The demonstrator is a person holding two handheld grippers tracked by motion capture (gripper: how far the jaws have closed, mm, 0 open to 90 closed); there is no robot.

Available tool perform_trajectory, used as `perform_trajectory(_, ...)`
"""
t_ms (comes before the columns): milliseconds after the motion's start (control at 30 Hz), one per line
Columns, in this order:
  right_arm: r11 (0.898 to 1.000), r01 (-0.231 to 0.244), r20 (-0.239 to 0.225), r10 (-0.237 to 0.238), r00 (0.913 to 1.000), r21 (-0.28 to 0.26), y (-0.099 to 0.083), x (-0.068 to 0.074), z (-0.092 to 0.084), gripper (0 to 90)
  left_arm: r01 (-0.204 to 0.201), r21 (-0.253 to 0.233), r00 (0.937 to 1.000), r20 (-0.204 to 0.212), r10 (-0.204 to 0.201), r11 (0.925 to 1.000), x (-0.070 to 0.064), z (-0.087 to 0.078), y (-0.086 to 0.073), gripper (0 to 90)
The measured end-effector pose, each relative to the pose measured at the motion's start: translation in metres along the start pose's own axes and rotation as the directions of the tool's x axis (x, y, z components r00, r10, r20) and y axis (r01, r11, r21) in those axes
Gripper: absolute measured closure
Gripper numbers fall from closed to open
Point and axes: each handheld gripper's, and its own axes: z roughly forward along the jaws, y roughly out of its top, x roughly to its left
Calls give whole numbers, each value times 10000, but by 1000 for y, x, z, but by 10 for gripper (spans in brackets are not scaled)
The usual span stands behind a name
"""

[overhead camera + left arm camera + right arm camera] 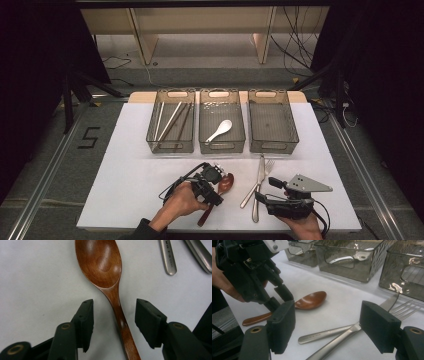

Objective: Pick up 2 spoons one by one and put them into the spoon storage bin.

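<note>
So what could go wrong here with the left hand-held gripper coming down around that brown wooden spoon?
The left hand-held gripper straddles the brown wooden spoon at its thin neck, pads not yet touching; closing there, the heavy bowl could tip or twist the spoon. The spoon also lies flat on the white table, so the pads may scrape the surface. The steel knife and fork lie close beside it.

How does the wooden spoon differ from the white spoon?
The wooden spoon is dark brown; the white spoon is pale and looks shorter. The wooden spoon lies on the table between the left gripper's jaws, while the white spoon lies in the middle basket.
</note>
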Motion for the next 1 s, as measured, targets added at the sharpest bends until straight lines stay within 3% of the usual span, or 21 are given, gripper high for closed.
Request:
perform_trajectory(100,10000,4,0,-4,10000,-2,0,0,0,298,-123,49,9999,38,123,9999,-2,3,-1,555)
perform_trajectory(533,10000,10,1,-10,10000,8,0,0,1,298,-574,97,9963,-643,579,9983,-6,3,-1,694)
perform_trajectory(1000,10000,-2,5,2,10000,23,0,0,1,298,-580,26,9961,-660,581,9983,-3,3,-2,782)
